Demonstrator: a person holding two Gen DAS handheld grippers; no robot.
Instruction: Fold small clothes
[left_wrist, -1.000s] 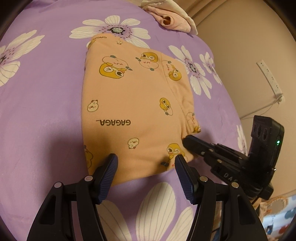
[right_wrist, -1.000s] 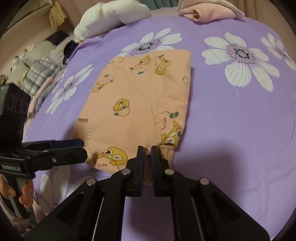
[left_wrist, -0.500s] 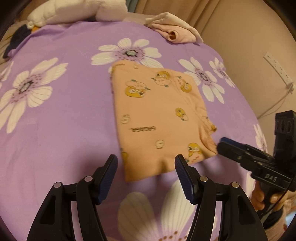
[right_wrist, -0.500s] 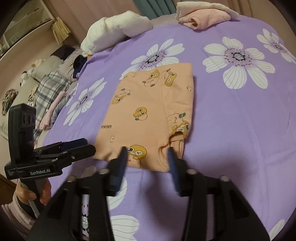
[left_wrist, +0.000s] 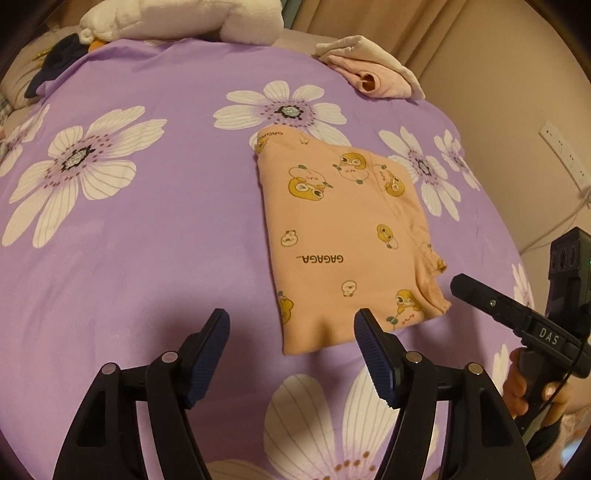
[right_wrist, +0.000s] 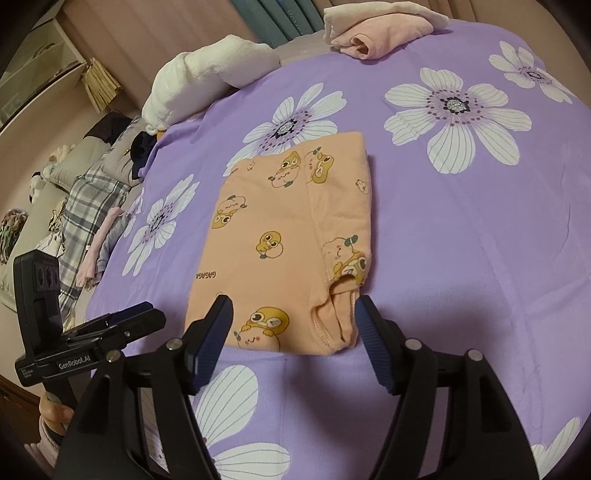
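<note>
- Bedspread of purple cloth (left_wrist: 155, 229) printed with big white flowers takes up nearly the whole scene, smooth and flat under everything else.
- Long white plush pillow (right_wrist: 207, 74) lies along the far edge of the bed, with a plaid grey blanket (right_wrist: 88, 206) heaped off to one side.
- Folded peach cotton garment with yellow duck prints (left_wrist: 351, 243) lies near the middle of the bedspread as a tidy flat rectangle, its hemmed corner toward the grippers and nothing pinning it.
- Small pile of folded pink and cream clothes (left_wrist: 373, 70) sits at the far corner, well apart from the peach piece.
- Left gripper (left_wrist: 291, 334), black with ribbed blue pads, hovers just short of the garment's near edge; its jaws have just been widening a little and stand apart with only the near edge of the cloth seen between them, untouched.
- Right gripper (right_wrist: 293, 323) hangs over the hemmed corner; its jaws have just been opening, and the cloth seen between them lies free, so I take it the corner is let go.
- To my eye this fold looks finished. The next move seems to call for either lifting the flat bundle over to the far pile without spilling its layers, or fetching another piece.
</note>
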